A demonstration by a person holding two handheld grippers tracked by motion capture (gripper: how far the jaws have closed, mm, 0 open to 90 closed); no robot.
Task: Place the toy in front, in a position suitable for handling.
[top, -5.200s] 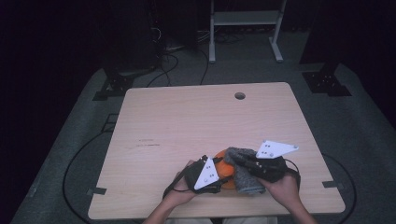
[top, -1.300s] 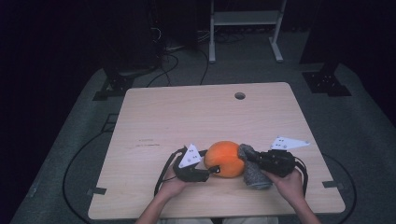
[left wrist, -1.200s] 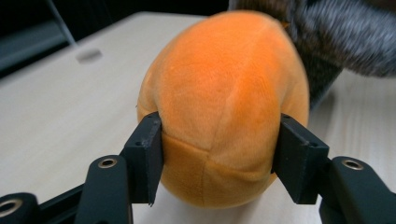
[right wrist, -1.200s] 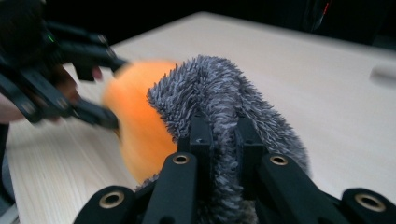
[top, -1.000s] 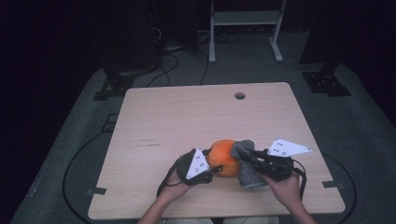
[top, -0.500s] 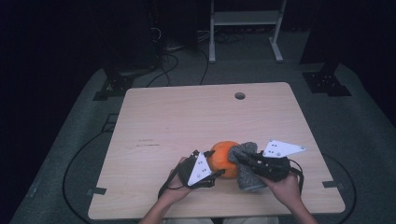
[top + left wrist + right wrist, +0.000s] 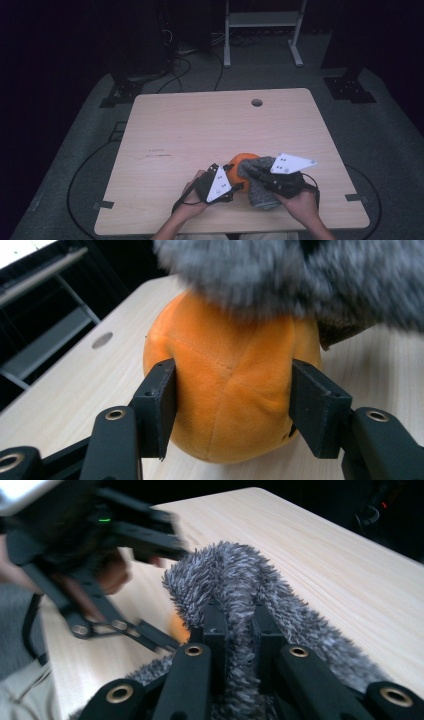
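1 orange plush ball (image 7: 230,395), clamped by left gripper (image 7: 232,405), jaws just closing | 1 grey fuzzy cloth (image 7: 250,595), pinched by right gripper (image 7: 239,625) | left gripper view: ball seams | surface (image 7: 200,130)

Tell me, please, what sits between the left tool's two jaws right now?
In the left gripper view, the orange plush ball fills the gap of the left tool, both pads pressed against its sides; grey fuzzy fabric drapes over its top.
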